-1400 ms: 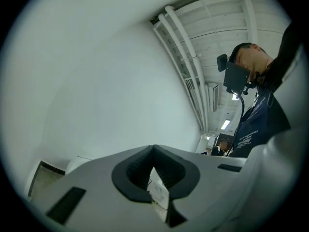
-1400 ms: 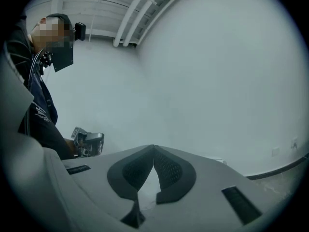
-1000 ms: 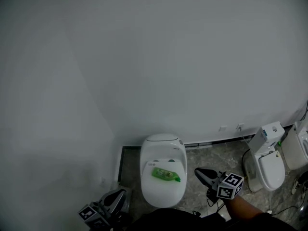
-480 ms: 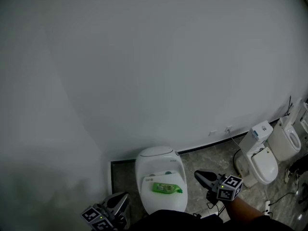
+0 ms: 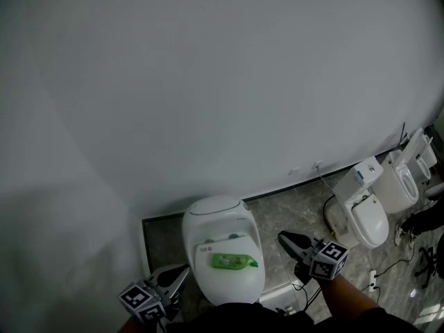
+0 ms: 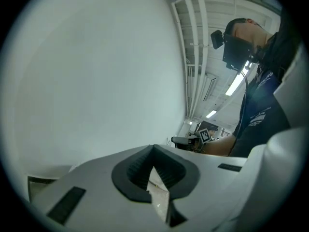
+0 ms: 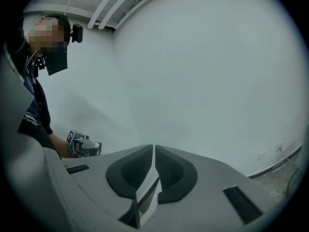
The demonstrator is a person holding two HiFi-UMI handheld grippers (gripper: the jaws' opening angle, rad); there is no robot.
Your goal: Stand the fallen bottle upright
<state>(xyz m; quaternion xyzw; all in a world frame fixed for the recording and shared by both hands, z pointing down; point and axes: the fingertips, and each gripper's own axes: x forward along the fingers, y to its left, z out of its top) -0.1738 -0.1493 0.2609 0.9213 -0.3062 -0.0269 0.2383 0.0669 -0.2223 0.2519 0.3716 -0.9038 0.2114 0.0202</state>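
Approach step; bottle (image 5: 234, 261) lies left of right claw (image 5: 284, 238), its empty jaws narrow, just been opening; left claw (image 5: 183, 272) closed, empty; next: widen, reach.

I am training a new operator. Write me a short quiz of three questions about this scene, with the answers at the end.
1. Where is the green bottle? A) on the floor B) on the closed lid of the nearest toilet C) in a basket
2. True or false: the bottle stands upright.
3. Which tongs touch the bottle?

Key
1. B.
2. False: it lies on its side.
3. Neither. The left tongs are shut and empty, low at the toilet's left. The right tongs are at its right. Their jaws have just been opening, with nothing between them.
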